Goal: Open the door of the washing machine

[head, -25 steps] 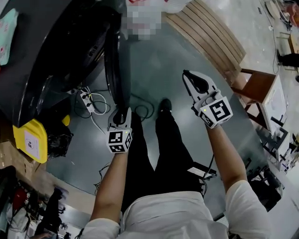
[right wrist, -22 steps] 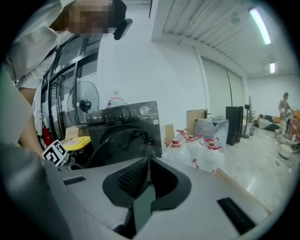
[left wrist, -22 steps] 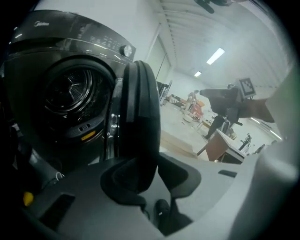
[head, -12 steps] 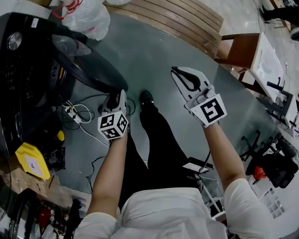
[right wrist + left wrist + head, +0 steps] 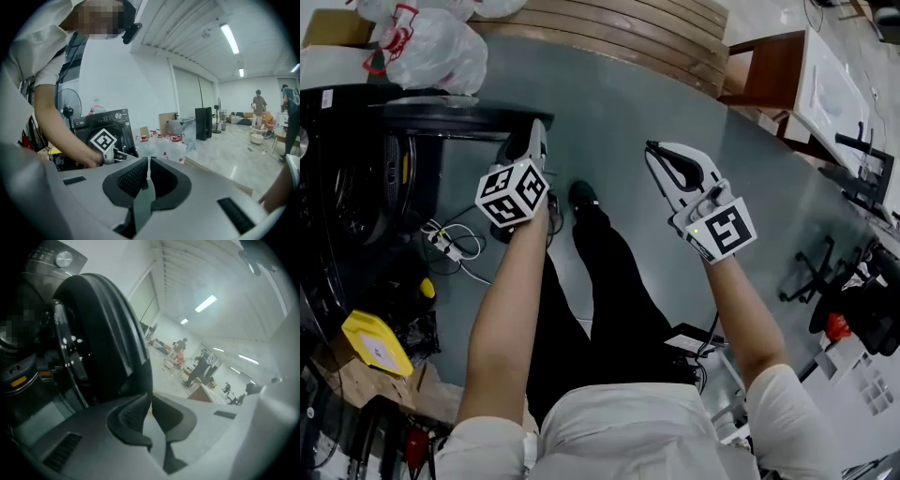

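The black washing machine [image 5: 352,187] stands at the left of the head view, and its round door [image 5: 441,117] is swung out wide. My left gripper [image 5: 534,133] hovers just off the door's free edge. In the left gripper view the door [image 5: 108,333] fills the left, just beyond the left gripper [image 5: 151,401]. Its jaws have just been closing, and the pads are nearly together with nothing between them. My right gripper [image 5: 661,155] is held out over the floor, shut and empty. The right gripper [image 5: 148,166] looks toward the washing machine [image 5: 110,124].
White plastic bags [image 5: 431,47] and a curved wooden step [image 5: 619,23] lie beyond the machine. A power strip with cables [image 5: 445,244] and a yellow box [image 5: 375,342] sit by its side. A wooden desk [image 5: 778,66] stands at the right. My shoe [image 5: 581,197] is between the grippers.
The door has swung from nearly edge-on to wide open, with my left gripper moving along at its edge. The left jaws have narrowed. My right gripper shifted slightly and stays shut.
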Motion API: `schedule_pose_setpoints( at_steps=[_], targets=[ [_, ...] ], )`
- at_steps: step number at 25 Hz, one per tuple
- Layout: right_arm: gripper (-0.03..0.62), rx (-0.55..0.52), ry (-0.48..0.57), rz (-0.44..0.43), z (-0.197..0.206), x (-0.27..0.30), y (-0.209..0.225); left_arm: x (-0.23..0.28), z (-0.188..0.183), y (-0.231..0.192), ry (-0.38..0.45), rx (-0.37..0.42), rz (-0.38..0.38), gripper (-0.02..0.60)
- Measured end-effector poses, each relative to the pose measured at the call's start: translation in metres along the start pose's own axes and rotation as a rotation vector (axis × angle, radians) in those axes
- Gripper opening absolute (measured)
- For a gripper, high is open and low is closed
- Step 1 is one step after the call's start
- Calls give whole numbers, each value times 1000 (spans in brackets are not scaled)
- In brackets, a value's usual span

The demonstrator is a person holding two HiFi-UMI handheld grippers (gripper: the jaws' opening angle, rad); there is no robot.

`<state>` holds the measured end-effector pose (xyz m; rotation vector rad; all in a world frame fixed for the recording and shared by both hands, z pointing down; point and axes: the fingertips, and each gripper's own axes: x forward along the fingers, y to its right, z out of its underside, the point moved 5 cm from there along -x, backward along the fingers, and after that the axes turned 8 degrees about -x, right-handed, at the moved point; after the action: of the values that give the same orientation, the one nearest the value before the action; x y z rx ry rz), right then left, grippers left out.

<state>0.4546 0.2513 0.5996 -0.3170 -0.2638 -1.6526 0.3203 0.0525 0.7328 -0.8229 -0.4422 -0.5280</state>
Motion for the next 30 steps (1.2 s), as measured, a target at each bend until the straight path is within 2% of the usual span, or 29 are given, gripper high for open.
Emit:
schedule_pose_setpoints(
  at_steps=[3,5,8,10,12,16,20,22,25,30],
  targets=[
    [41,3,9,-9,6,-7,2,30,-26,16,7,73,77,32],
    [41,1,4,-16,9,-9,3,39,-38,29,3,114,159,32],
    [41,17,-30,-36,11,-7,0,28,-40,35,-25,141,266,28],
    [41,15,-8,-50,0,3,-4,2,-45,26,-31,162,272,14],
    [41,-12,53,-66,-23,11,-1,-33,-55,19,-3,174,256,11],
    [41,4,112,-89,-84,11,7,-120,-92,26,128,157,242,11],
    [41,-58,256,-141,-189,11,4,-230,-175,62,341,236,216,11],
    [41,-105,307,-139,-235,-9,-8,-293,-201,90,415,285,181,11],
    [41,-145,365,-122,-286,-44,-32,-380,-217,131,488,362,124,11],
    [41,-150,455,-114,-344,-108,-67,-494,-216,193,621,421,104,11]
  ],
)
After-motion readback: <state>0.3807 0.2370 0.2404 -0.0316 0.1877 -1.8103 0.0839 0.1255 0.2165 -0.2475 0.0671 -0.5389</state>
